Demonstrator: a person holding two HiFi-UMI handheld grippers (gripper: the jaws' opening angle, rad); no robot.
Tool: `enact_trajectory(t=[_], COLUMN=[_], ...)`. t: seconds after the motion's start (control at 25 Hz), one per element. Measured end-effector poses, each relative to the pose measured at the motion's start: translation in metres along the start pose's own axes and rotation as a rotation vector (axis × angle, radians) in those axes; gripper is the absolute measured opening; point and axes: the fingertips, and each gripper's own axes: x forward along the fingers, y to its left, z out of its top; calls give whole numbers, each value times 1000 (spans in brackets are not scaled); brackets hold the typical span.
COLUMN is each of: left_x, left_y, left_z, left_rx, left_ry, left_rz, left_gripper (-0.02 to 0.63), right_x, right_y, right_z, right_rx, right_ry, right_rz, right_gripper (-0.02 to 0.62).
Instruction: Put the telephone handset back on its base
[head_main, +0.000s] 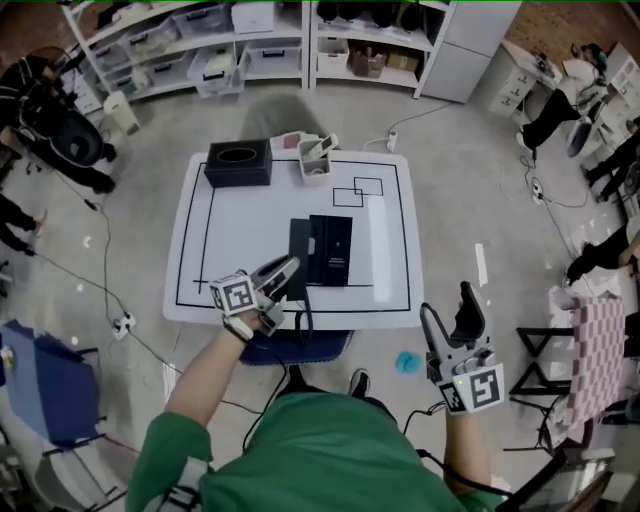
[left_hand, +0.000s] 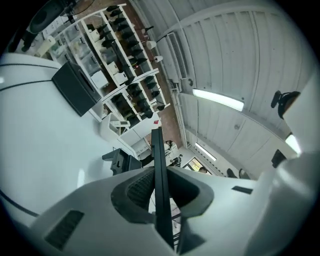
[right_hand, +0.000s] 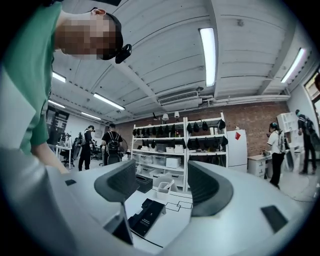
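A black telephone base (head_main: 333, 250) lies flat near the middle of the white table (head_main: 250, 230). The black handset (head_main: 299, 252) sits along the base's left side, and its cord (head_main: 305, 322) hangs over the table's front edge. My left gripper (head_main: 288, 272) is at the handset's near end, shut on a thin black edge (left_hand: 159, 165) that seems to be the handset. My right gripper (head_main: 448, 308) hangs off the table at the front right, open with nothing between its jaws. In the right gripper view the base (right_hand: 149, 216) shows beyond that gripper (right_hand: 162, 187).
A black tissue box (head_main: 238, 163) and a white holder (head_main: 315, 160) stand at the table's far edge. Black lines mark rectangles on the tabletop. Shelving (head_main: 250, 40) fills the back wall. A blue chair (head_main: 45, 385) stands at the left, a checkered cloth (head_main: 600, 350) at the right.
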Motion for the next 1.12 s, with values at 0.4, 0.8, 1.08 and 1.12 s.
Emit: enact_trajectory(t=[0.4, 0.8, 1.08, 1.12], left_x=[49, 67, 72, 73], left_y=[70, 88, 103, 105], left_z=[-13, -27, -33, -34], left_rx=[-78, -116, -102, -94], left_ry=[115, 179, 251, 265], left_rz=[17, 44, 144, 160], left_gripper=[86, 86, 89, 91], right_x=[-7, -14, -9, -7], right_y=[21, 32, 40, 40], right_z=[-5, -12, -13, -14], right_rx=[-40, -22, -10, -9], right_ry=[55, 60, 65, 65], right_rz=[-174, -225, -204, -197], right_gripper=[339, 339, 339, 339])
